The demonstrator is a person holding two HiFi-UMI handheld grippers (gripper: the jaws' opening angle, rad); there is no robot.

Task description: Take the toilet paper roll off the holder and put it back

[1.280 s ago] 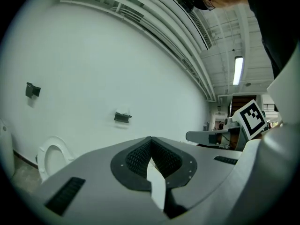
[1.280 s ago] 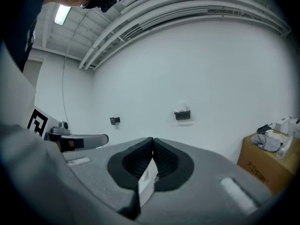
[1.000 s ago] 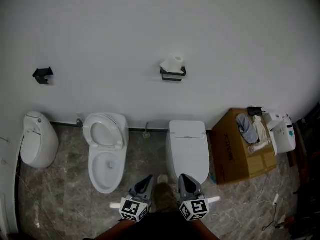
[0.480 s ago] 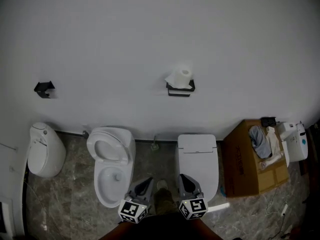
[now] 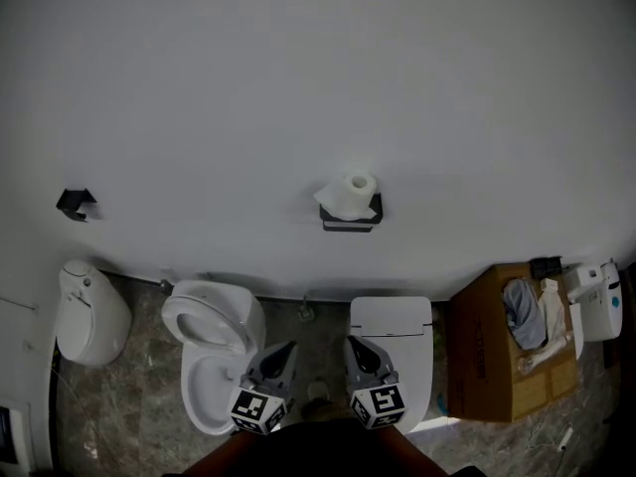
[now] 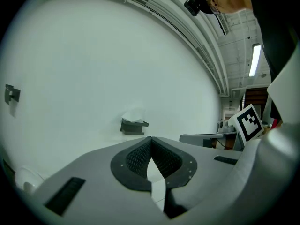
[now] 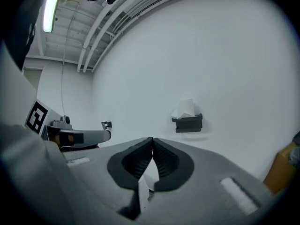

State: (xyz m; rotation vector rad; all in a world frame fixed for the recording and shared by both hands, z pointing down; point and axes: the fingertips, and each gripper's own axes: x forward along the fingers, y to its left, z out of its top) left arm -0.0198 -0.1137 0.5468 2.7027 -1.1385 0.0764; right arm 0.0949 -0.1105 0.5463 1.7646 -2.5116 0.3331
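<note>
We're running two grey moulded shells: left gripper (image 5: 289, 347) and right gripper (image 5: 351, 343). The jaws are black ribbed pads in a black teardrop surround with small pale fasteners. Each carries a white cube with black square markers, left (image 5: 253, 411) and right (image 5: 382, 405). The left shell's slot (image 6: 64, 196) is dark, the right's (image 7: 236, 196) pale. We're wearing dark clothing (image 5: 328, 453).

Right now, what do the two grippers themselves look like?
The left gripper and right gripper match: pale grey moulded bodies narrowing toward the tips, lined inside with black ribbed pads. Each carries a cube of black-and-white square markers at its rear. No cables show, and the arms behind are too dark to make out any sleeve.
</note>
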